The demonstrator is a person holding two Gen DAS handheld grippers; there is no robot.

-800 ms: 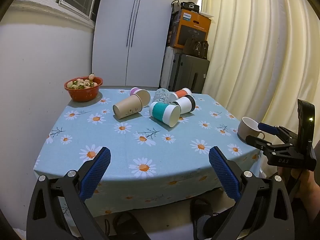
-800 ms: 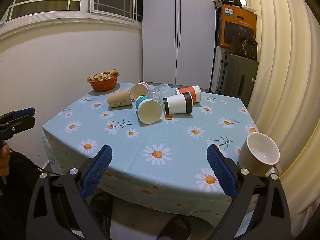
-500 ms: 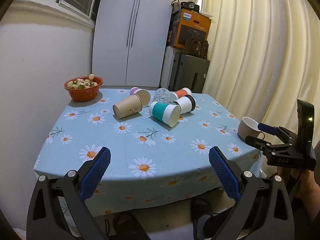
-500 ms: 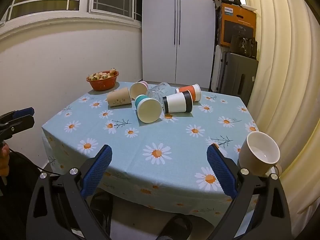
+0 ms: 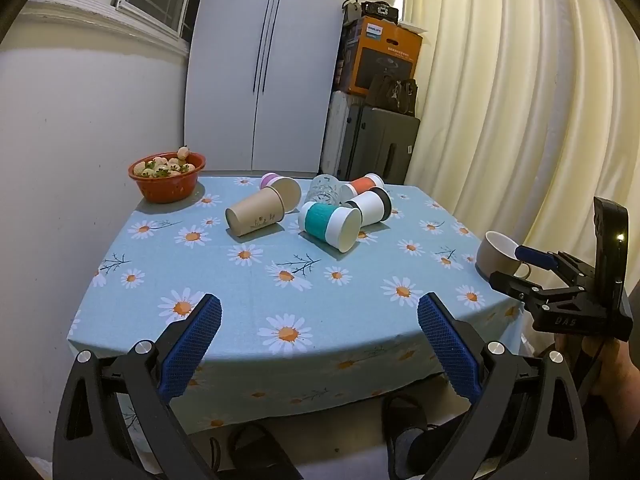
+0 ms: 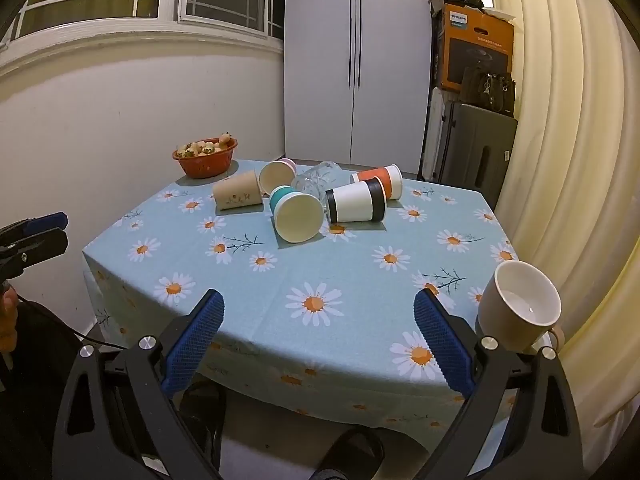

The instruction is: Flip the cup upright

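Several paper cups lie on their sides mid-table: a teal-sleeved one [image 5: 330, 226] [image 6: 297, 213], a brown one [image 5: 256, 216] [image 6: 237, 196], a black-and-white one [image 5: 370, 207] [image 6: 356, 202], an orange one [image 5: 362, 185] [image 6: 380, 178], a pink one [image 5: 270, 179] and a clear glass [image 5: 323, 190] [image 6: 314, 180]. A beige mug [image 5: 498, 256] [image 6: 518, 306] stands tilted at the table's right edge. My left gripper [image 5: 320, 344] is open and empty before the front edge. My right gripper [image 6: 318, 340] is open and empty, just left of the mug.
A red bowl of fruit [image 5: 167, 176] [image 6: 206, 158] stands at the far left corner of the daisy tablecloth [image 5: 280, 292]. Curtains [image 5: 520, 100] hang on the right. A white cabinet [image 5: 260, 68], boxes and a suitcase stand behind. Slippers lie under the table.
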